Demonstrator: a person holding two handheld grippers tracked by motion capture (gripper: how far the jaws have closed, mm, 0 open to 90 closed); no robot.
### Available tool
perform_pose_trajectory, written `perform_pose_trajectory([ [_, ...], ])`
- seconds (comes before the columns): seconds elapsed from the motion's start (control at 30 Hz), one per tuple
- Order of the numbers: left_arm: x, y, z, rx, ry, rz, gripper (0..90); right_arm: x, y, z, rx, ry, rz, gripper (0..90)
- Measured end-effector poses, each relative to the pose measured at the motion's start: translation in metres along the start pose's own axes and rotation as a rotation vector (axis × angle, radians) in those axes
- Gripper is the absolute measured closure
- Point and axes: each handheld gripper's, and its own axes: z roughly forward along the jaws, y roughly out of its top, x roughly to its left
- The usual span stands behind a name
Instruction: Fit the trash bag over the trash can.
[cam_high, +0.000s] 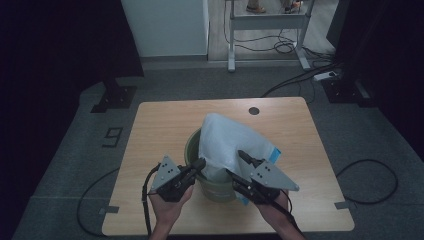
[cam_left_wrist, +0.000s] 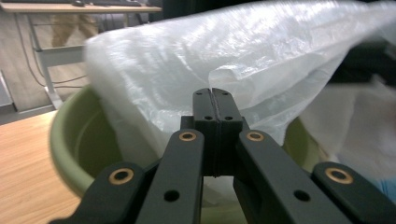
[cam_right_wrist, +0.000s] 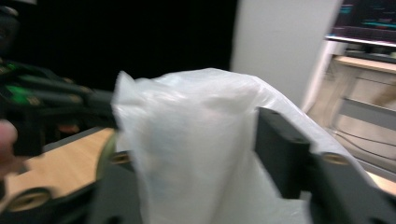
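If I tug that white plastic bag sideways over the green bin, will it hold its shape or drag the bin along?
The white plastic bag looks thin and crinkled, so it will probably fold and slide. The green bin looks light, so a hard tug might shift or tip it.

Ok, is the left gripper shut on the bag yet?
Shut. In the left gripper view the left gripper's jaws meet at the bag's edge; whether film is pinched between them, cannot tell.
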Motion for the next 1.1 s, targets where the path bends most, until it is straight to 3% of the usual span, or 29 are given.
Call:
perform_pose_trajectory([
  [0.13, 0.006, 0.001, -0.006, -0.011, 0.016, -0.018, 90.0, 0.004, -0.014, -0.014, 0.018, -0.046, 0.033, 33.0],
  [0.5, 0.012, 0.003, -0.012, -0.032, 0.037, -0.032, 90.0, 0.006, -0.049, -0.041, 0.068, -0.122, 0.022, 33.0],
  [0.63, 0.013, 0.002, -0.014, -0.035, 0.037, -0.035, 90.0, 0.000, -0.062, -0.043, 0.069, -0.170, 0.006, 46.4],
  [0.7, 0.013, 0.002, -0.014, -0.033, 0.038, -0.034, 90.0, -0.002, -0.066, -0.043, 0.077, -0.196, -0.031, 60.1],
  [0.87, 0.014, 0.001, -0.015, -0.033, 0.021, -0.038, 90.0, -0.017, -0.064, -0.045, 0.044, -0.247, -0.004, 87.0],
  [1.1, 0.016, -0.003, -0.022, -0.037, 0.009, -0.036, 90.0, -0.038, -0.027, -0.038, -0.055, -0.216, 0.041, 88.8],
])
